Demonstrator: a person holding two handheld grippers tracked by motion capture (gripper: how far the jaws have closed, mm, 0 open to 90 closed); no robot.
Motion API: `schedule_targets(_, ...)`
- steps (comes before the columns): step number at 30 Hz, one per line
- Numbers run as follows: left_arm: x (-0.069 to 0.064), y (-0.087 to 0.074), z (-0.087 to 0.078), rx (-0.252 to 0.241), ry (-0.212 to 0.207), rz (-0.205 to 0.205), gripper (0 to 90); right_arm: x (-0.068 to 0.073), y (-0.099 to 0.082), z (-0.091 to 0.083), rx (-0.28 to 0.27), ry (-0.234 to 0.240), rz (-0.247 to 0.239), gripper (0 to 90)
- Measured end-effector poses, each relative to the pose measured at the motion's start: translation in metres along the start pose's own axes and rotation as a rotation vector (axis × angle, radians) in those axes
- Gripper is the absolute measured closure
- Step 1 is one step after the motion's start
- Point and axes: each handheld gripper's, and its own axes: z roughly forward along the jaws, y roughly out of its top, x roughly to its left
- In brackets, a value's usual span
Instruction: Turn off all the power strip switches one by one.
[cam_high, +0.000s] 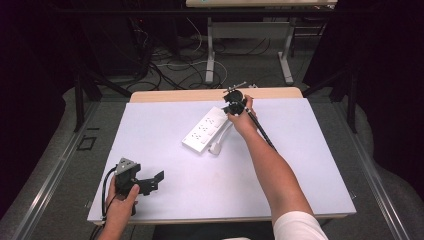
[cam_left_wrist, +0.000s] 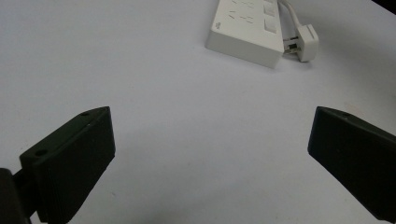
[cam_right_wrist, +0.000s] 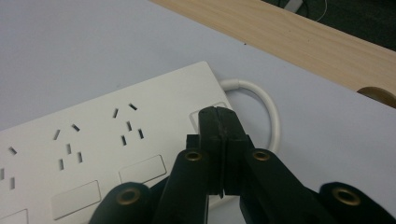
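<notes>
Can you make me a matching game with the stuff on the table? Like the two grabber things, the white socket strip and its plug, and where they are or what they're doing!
Things:
1. left gripper
2. right gripper
3. power strip
4. plug

States:
A. lying loose beside the strip's end
B. jaws wide apart, nothing between them
C. jaws shut, tips over a button
D. lying slantwise on the white table

Pairs: 1-B, 2-C, 3-D, 4-A

left gripper (cam_high: 150, 181) – black, grey three-cornered plate, black cable | right gripper (cam_right_wrist: 218, 114) – black fingers, brass screws | sleeve (cam_high: 299, 225) – white
</notes>
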Motion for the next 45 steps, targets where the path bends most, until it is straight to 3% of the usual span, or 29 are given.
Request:
schedule_targets(6,0.000,-0.001,0.000,-0.004,0.001,-0.007,0.7,-0.003,-0.003,0.007,0.006,0.009,0.026,90.0)
schedule_targets(45,-0.001,-0.002,0.002,-0.010,-0.008,-0.006,0.8,0.000,-0.009,0.030,-0.015,-0.018,0.035,90.0)
